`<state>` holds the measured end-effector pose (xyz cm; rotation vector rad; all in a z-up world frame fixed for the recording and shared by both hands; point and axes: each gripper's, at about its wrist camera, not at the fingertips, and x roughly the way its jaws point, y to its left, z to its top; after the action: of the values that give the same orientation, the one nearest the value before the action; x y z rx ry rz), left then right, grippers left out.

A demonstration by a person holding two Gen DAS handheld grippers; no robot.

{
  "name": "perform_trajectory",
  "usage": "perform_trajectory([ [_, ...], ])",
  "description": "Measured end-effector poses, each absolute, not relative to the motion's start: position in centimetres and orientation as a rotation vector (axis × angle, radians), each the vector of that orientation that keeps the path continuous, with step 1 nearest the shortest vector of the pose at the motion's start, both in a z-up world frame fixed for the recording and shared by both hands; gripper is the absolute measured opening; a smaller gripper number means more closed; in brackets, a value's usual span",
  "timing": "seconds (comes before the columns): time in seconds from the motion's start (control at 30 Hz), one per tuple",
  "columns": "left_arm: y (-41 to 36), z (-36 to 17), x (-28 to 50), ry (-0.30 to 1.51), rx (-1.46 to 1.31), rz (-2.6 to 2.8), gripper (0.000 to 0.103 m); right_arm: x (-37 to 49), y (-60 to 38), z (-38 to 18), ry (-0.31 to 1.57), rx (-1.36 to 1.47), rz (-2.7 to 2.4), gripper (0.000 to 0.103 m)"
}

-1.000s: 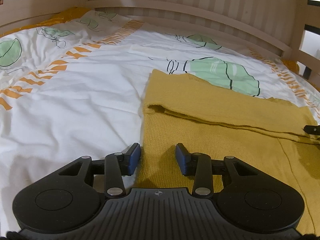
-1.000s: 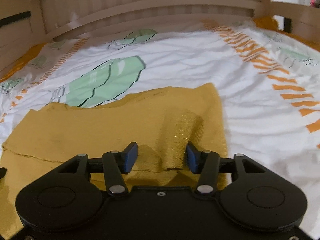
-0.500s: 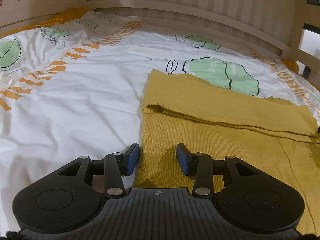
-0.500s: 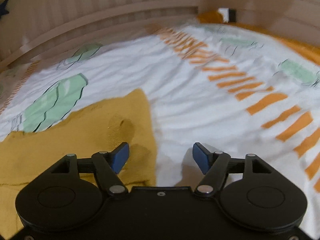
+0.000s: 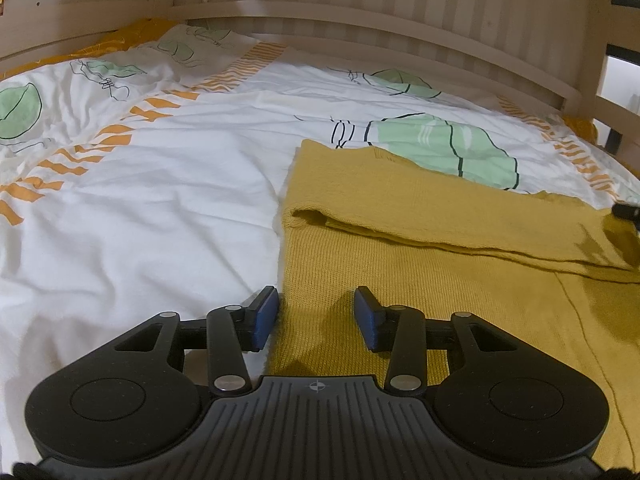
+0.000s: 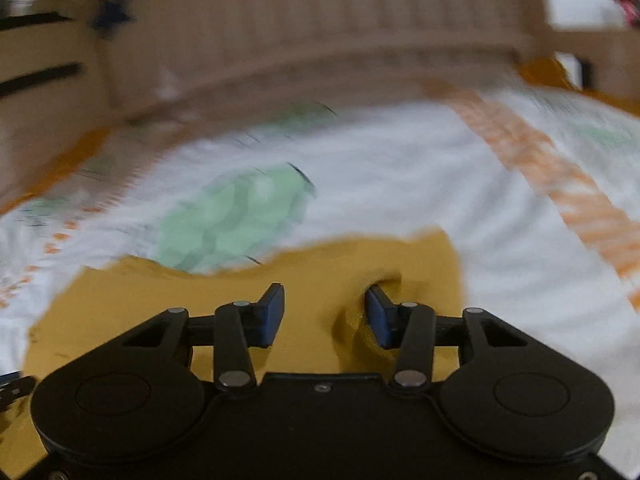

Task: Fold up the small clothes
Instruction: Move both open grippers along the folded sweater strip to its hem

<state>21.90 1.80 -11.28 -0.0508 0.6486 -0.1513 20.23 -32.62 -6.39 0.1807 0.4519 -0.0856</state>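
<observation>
Both tools gape — left tool (image 5: 316,318), right tool (image 6: 325,316) — over the mustard knit (image 5: 440,280); no readable writing.

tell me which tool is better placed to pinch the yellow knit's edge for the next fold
Left, likely. The left tool is open and straddles the side edge of the yellow knit, sharp in view. The right tool is open over the cloth's middle, its view motion-blurred.

Ahead of the tongs spreads a bed (image 5: 160,208) under a white duvet cover (image 5: 192,168) printed with green leaves and orange stripes. Beyond it, a pale wooden slatted headboard (image 5: 400,4) curves across; mustard sheet (image 5: 132,34) edges the far-left corner.
</observation>
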Motion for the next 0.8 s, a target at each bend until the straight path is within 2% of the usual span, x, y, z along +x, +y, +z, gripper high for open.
perform_trajectory([
  [0.2, 1.8, -11.3, 21.9, 0.648, -0.053, -0.152, 0.041, 19.8, -32.4, -6.8, 0.516, 0.176, -0.203, 0.056],
  [0.3, 1.8, -11.3, 21.9, 0.648, -0.052, -0.152, 0.041, 19.6, -33.3, -7.2, 0.559, 0.191, -0.28, 0.06],
  [0.4, 1.8, -11.3, 21.9, 0.649, -0.053, -0.152, 0.041, 19.0, -34.8, -6.7, 0.578, 0.284, -0.319, 0.061],
  [0.47, 1.8, -11.3, 21.9, 0.649, -0.051, -0.151, 0.041, 17.9, -35.1, -6.0, 0.586, 0.327, -0.318, 0.071],
  [0.6, 1.8, -11.1, 22.0, 0.659, -0.053, -0.154, 0.042, 15.6, -34.4, -5.0, 0.629, 0.342, -0.256, 0.079],
  [0.67, 1.9, -11.0, 22.0, 0.669, -0.049, -0.161, 0.043, 14.3, -33.7, -4.7, 0.653, 0.343, -0.22, 0.088],
  [0.8, 2.0, -10.4, 21.3, 0.71, -0.038, -0.21, 0.051, 11.0, -32.4, -3.9, 0.67, 0.351, -0.173, 0.093],
])
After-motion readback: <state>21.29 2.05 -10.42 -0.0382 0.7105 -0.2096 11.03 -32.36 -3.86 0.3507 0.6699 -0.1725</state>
